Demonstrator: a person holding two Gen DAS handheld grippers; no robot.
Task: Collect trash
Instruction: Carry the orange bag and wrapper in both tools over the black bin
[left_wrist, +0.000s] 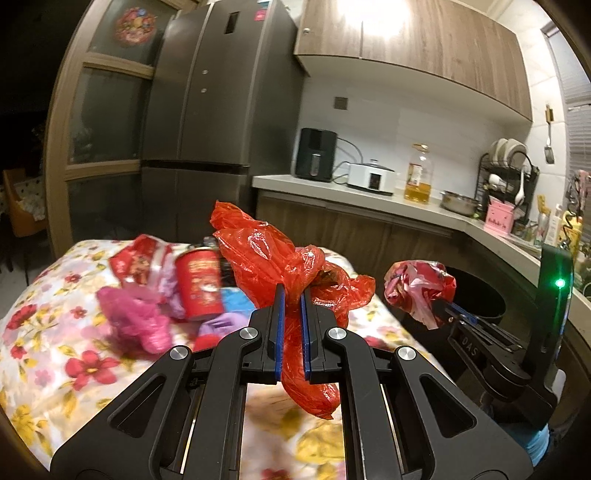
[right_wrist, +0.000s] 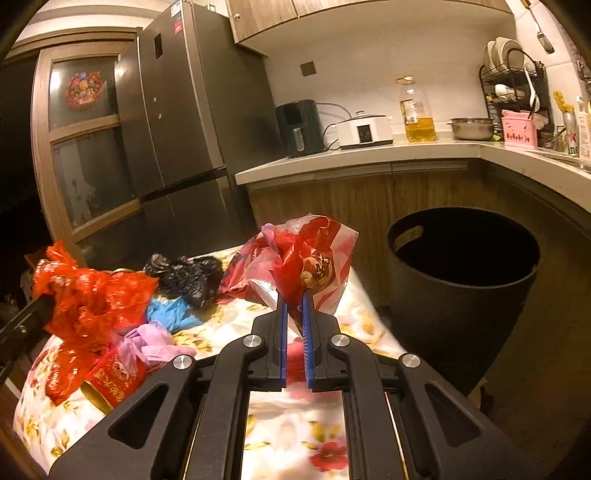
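Observation:
My left gripper (left_wrist: 292, 291) is shut on a crumpled red plastic bag (left_wrist: 273, 258) held above the flowered table (left_wrist: 55, 295). My right gripper (right_wrist: 294, 295) is shut on a red and white printed wrapper (right_wrist: 314, 254); it also shows in the left wrist view (left_wrist: 419, 286), near the black bin (right_wrist: 465, 291). On the table lie a red can (left_wrist: 201, 284), a pink bag (left_wrist: 136, 317), a black bag (right_wrist: 188, 275), a blue glove (right_wrist: 171, 314) and a purple glove (right_wrist: 147, 343).
The black bin stands on the floor right of the table, open and dark inside. Behind are a grey fridge (right_wrist: 177, 122) and a kitchen counter (right_wrist: 369, 155) with an air fryer, cooker, oil bottle, steel bowl and dish rack.

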